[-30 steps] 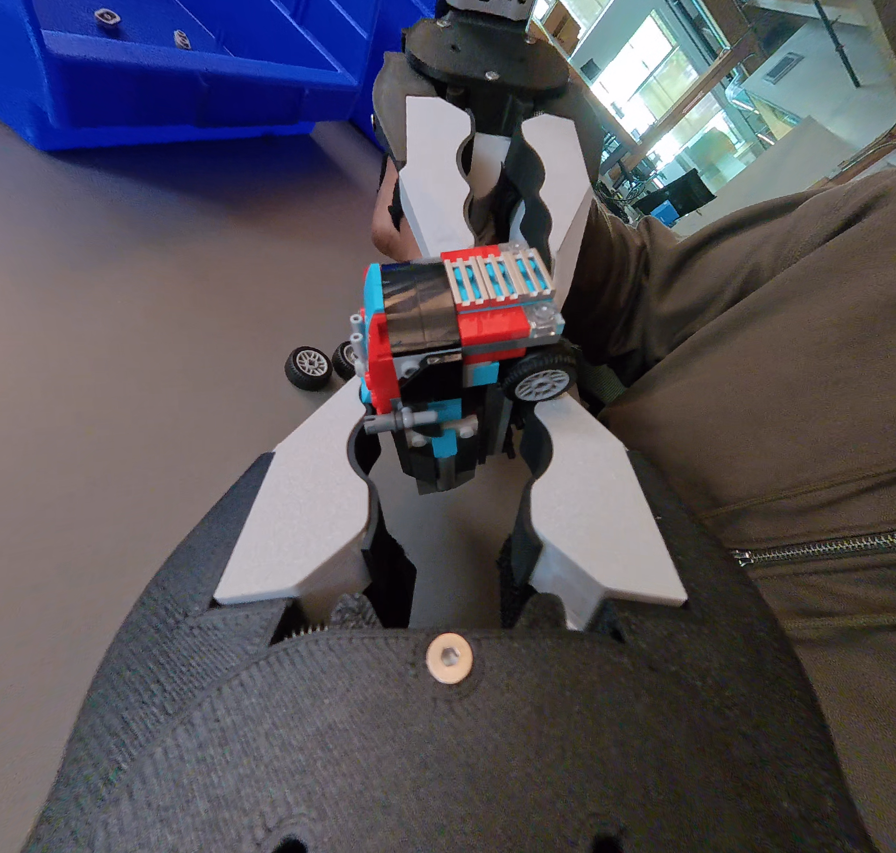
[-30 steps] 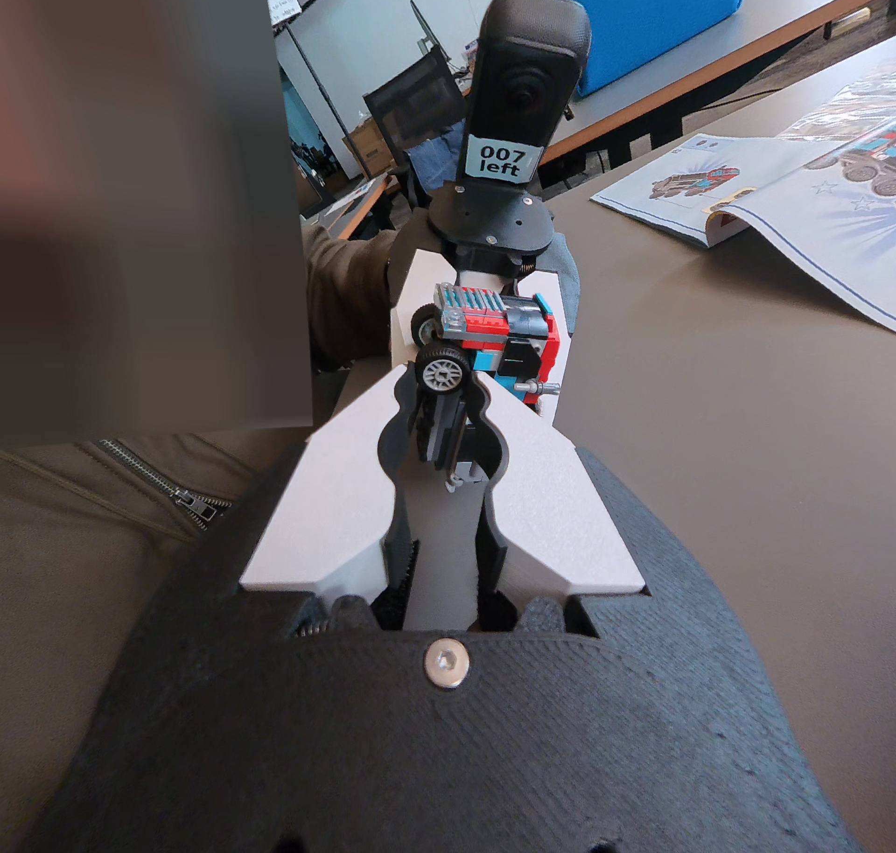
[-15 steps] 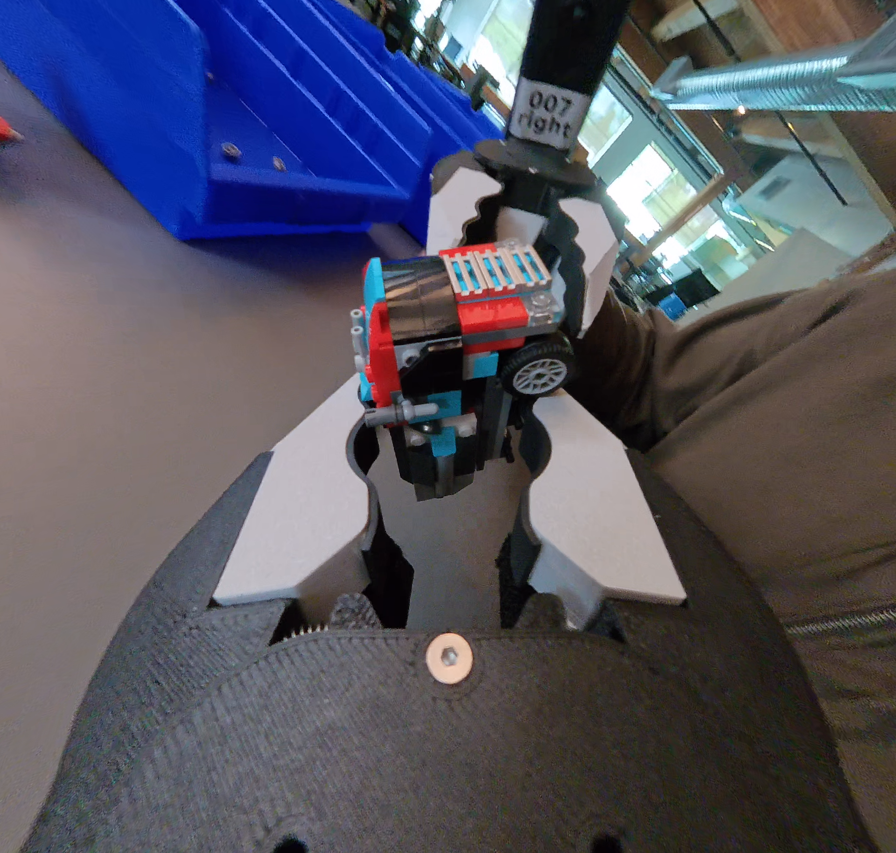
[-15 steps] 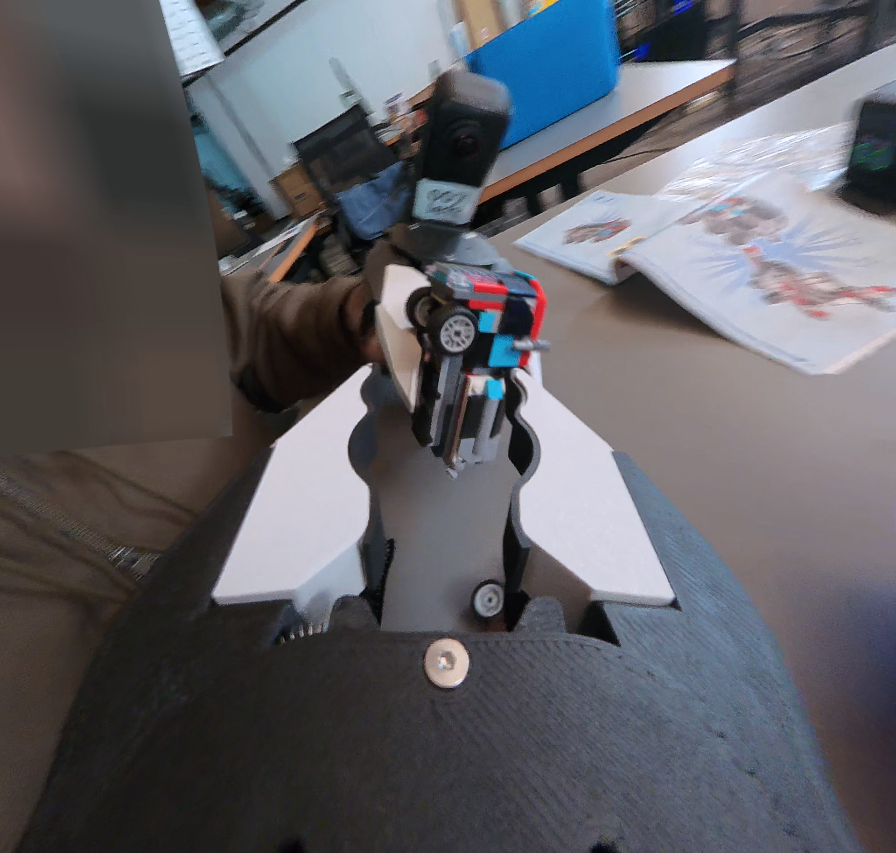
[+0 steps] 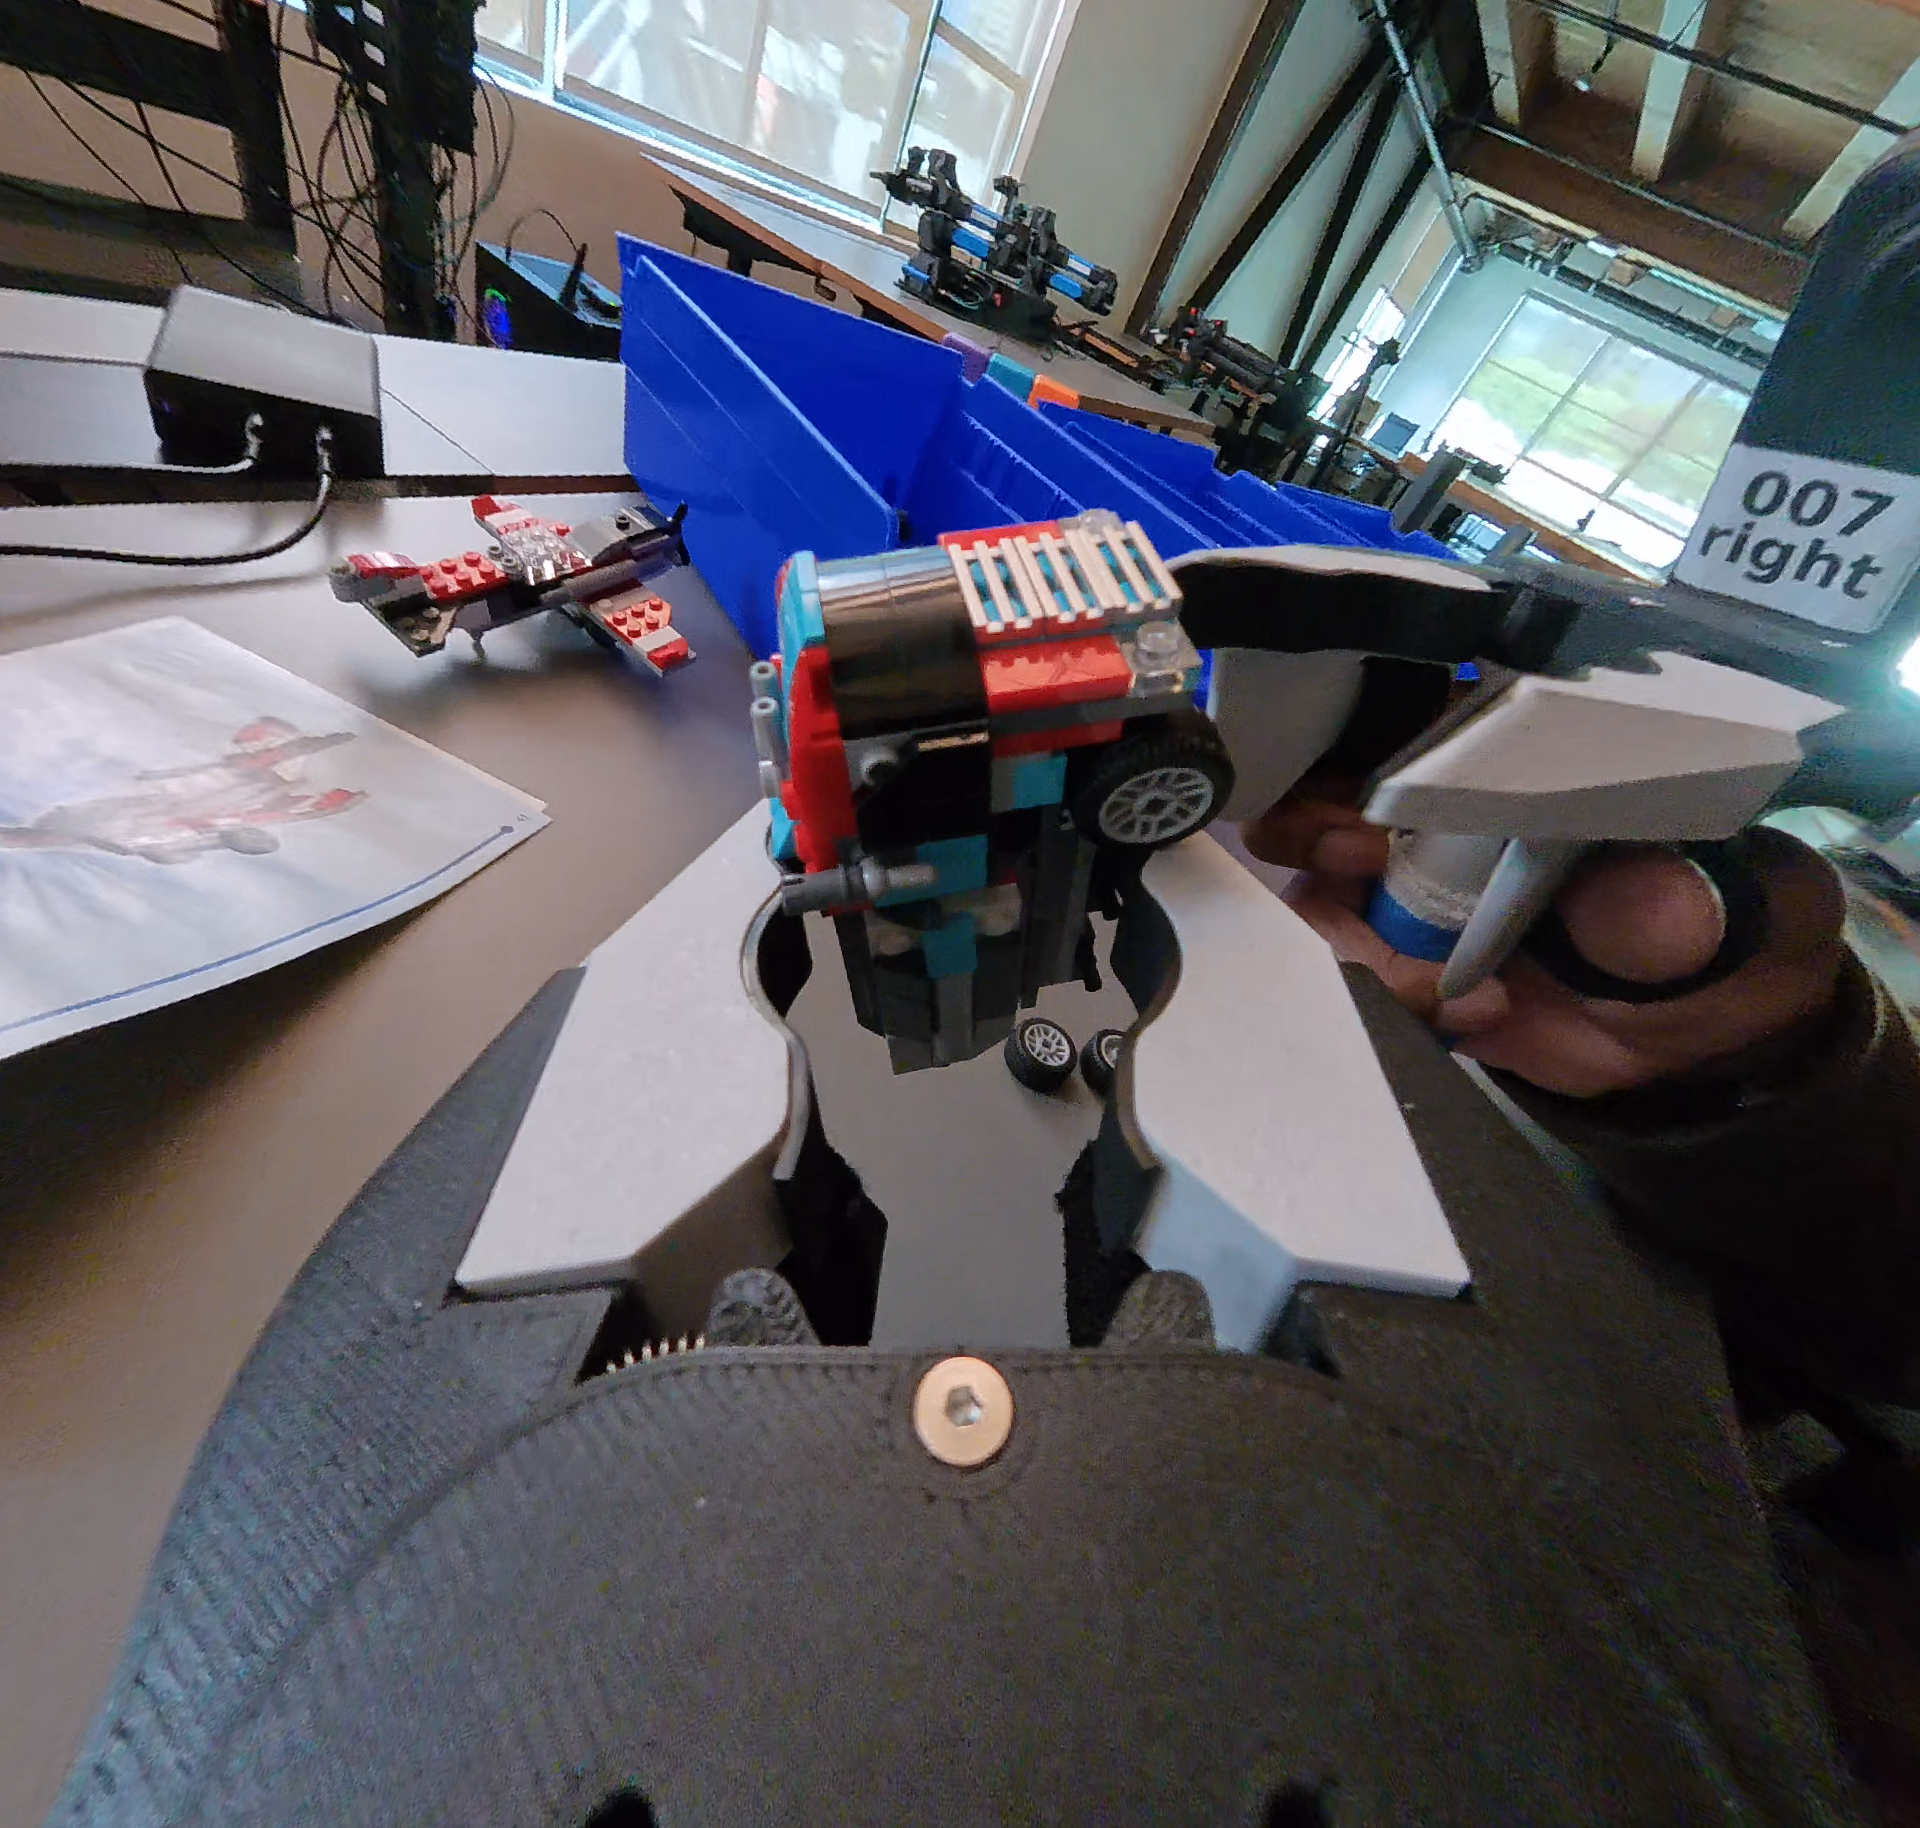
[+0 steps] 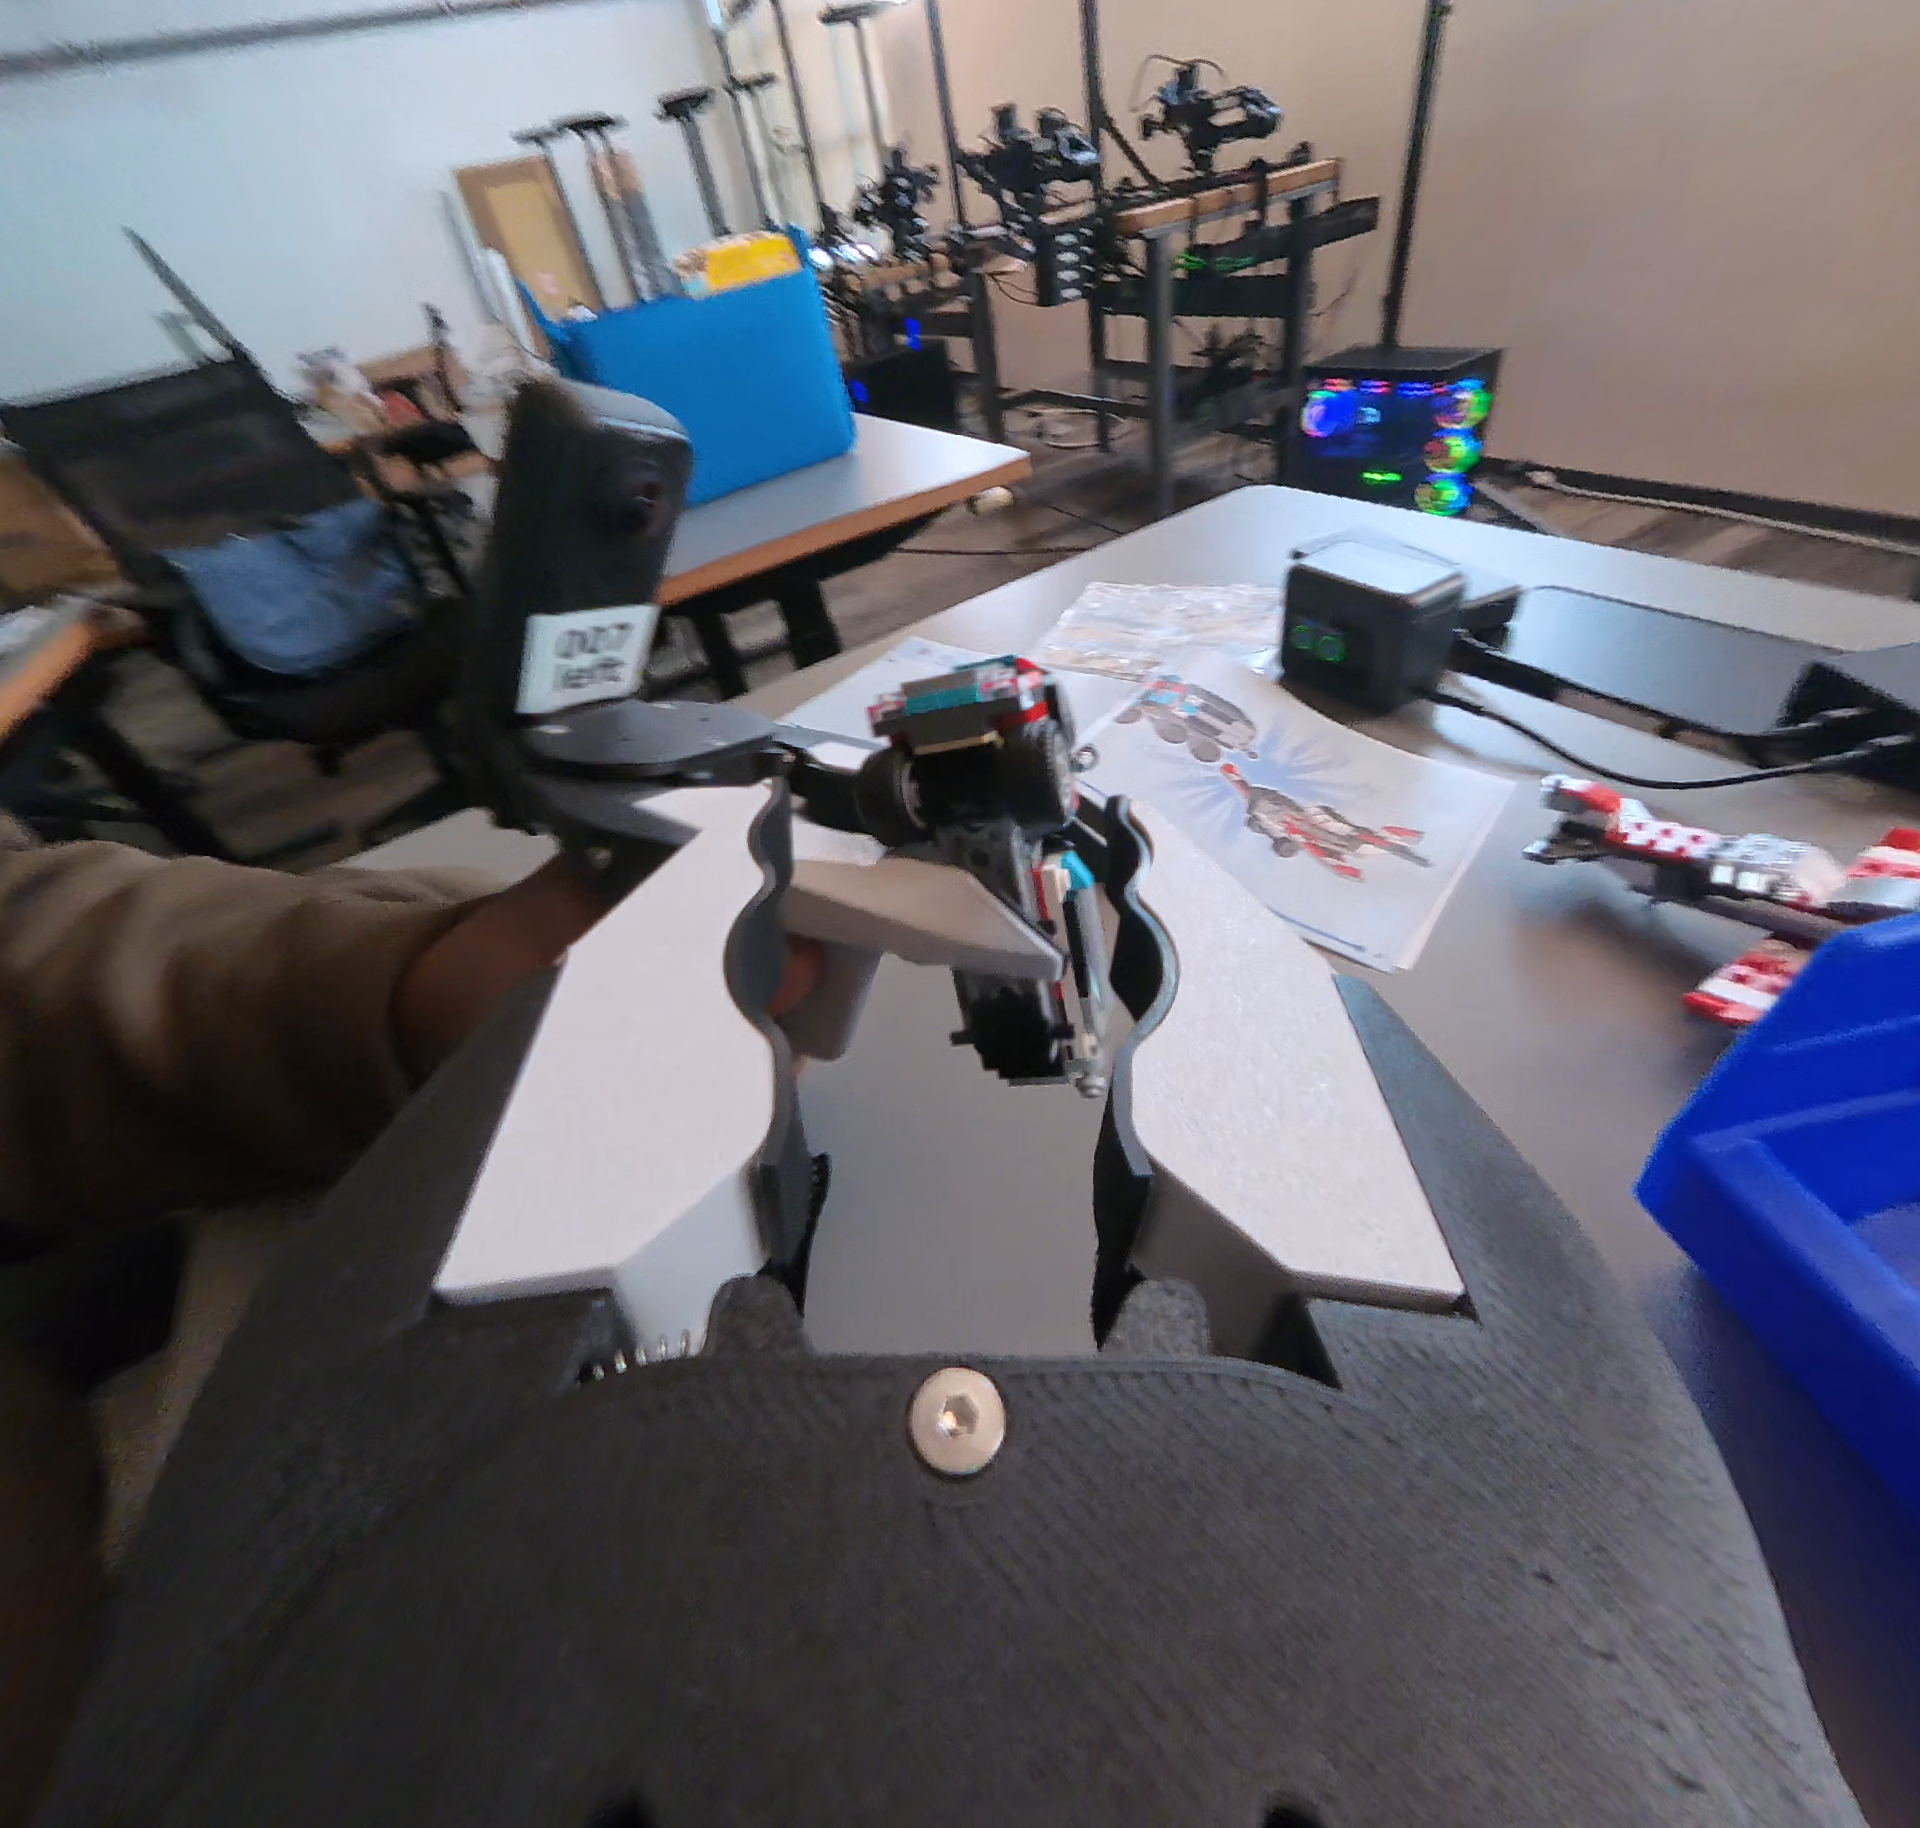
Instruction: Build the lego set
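My left gripper (image 5: 971,853) is shut on a toy truck (image 5: 977,729) built of red, teal and black bricks, held up off the dark table (image 5: 260,1155). Its pads press on the truck's lower body, and one grey-rimmed wheel (image 5: 1153,791) faces right. My right gripper (image 6: 945,822) is open. The truck (image 6: 987,739) shows between its spread fingers with no pad pressing on it. In the left wrist view the right gripper (image 5: 1288,698) sits just right of the truck's wheel end. Two loose wheels (image 5: 1065,1049) lie on the table below.
A red and grey brick plane (image 5: 520,583) lies on the table and also shows in the right wrist view (image 6: 1714,864). An open instruction booklet (image 6: 1299,802), blue bins (image 5: 831,428) and a black box with cables (image 6: 1371,625) stand around. A person's sleeve (image 6: 208,999) is at the left.
My right gripper was shut on the truck's lower end and has opened off it. Both grippers have swung round and risen. The left gripper has kept its grip on the truck.
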